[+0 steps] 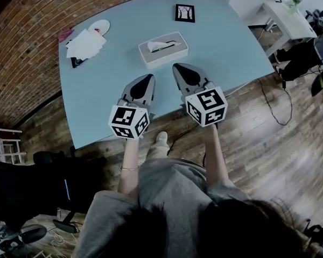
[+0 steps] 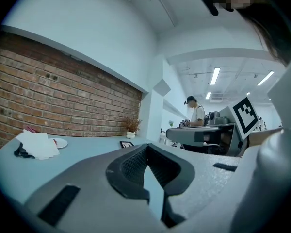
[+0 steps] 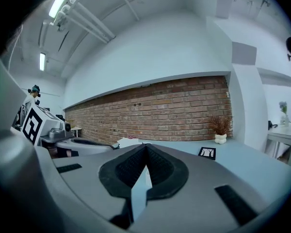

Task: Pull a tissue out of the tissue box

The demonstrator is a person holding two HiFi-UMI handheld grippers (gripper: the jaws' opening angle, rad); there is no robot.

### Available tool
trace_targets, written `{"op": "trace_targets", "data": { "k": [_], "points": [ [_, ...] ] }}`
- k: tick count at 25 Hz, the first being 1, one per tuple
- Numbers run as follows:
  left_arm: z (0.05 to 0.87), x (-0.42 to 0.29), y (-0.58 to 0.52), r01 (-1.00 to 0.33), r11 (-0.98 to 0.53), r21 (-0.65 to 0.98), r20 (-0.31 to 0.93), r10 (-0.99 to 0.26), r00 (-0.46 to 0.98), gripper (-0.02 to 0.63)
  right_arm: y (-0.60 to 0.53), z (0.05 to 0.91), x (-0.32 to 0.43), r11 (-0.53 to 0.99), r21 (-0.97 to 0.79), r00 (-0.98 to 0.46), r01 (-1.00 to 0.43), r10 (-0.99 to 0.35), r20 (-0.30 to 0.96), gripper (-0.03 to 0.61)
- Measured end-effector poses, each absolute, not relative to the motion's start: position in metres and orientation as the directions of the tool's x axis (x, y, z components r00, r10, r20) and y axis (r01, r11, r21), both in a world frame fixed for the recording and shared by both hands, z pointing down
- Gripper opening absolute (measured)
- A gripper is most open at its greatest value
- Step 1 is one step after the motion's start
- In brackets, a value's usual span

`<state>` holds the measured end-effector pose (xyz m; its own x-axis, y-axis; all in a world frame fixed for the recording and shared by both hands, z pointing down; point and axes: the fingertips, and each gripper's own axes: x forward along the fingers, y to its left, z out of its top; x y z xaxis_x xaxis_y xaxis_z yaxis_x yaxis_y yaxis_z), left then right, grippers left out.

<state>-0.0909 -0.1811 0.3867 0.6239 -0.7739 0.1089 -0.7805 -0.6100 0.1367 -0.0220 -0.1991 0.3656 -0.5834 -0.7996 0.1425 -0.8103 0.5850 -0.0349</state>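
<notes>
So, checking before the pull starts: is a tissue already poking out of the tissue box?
Poking out: a white tissue rises from the slot in the top of the tissue box in the head view.

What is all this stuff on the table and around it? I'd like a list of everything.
Table: one, light blue, beside a brick wall.
Tissue box: one, white, middle of the table.
Tissue: one, white, poking out of the box's slot.
Framed picture: one, black and white, far side of the table.
Paper stack: one, white, far left of the table.
Plate: one, white, just beyond the papers.
Potted plant: one, white pot, far edge by the wall.
Side table: one, white, off to the right.
Left gripper: one, grey, over the near table, jaws together, empty.
Right gripper: one, grey, beside it, jaws together, empty.
</notes>
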Motion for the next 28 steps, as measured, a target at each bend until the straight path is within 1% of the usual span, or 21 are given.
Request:
{"op": "trace_targets", "data": {
  "k": [8, 12, 19, 23, 28],
  "points": [
    [0.400, -0.095, -0.218, -0.739, -0.655, 0.155, 0.137, -0.727, 0.673, 0.003, -0.235, 0.375, -0.035, 0.578, -0.064, -0.580, -0.814, -0.798, 0.163, -0.002],
    [0.407, -0.101, -0.235, -0.712, -0.683, 0.163, 0.148, -0.697, 0.702, 0.003, -0.254, 0.378, -0.037, 0.548, -0.072, -0.552, -0.833, -0.816, 0.171, -0.002],
    [0.420, -0.105, -0.260, -0.704, -0.684, 0.189, 0.169, -0.684, 0.710, 0.003, -0.270, 0.391, -0.038, 0.535, -0.069, -0.537, -0.842, -0.821, 0.195, -0.002],
    [0.428, -0.101, -0.273, -0.716, -0.668, 0.204, 0.190, -0.690, 0.698, 0.003, -0.285, 0.401, -0.033, 0.557, -0.065, -0.555, -0.828, -0.798, 0.234, -0.002],
    [0.437, -0.099, -0.289, -0.748, -0.623, 0.227, 0.209, -0.719, 0.663, 0.003, -0.309, 0.415, -0.033, 0.615, -0.016, -0.586, -0.788, -0.743, 0.325, -0.002]
  ]
}}
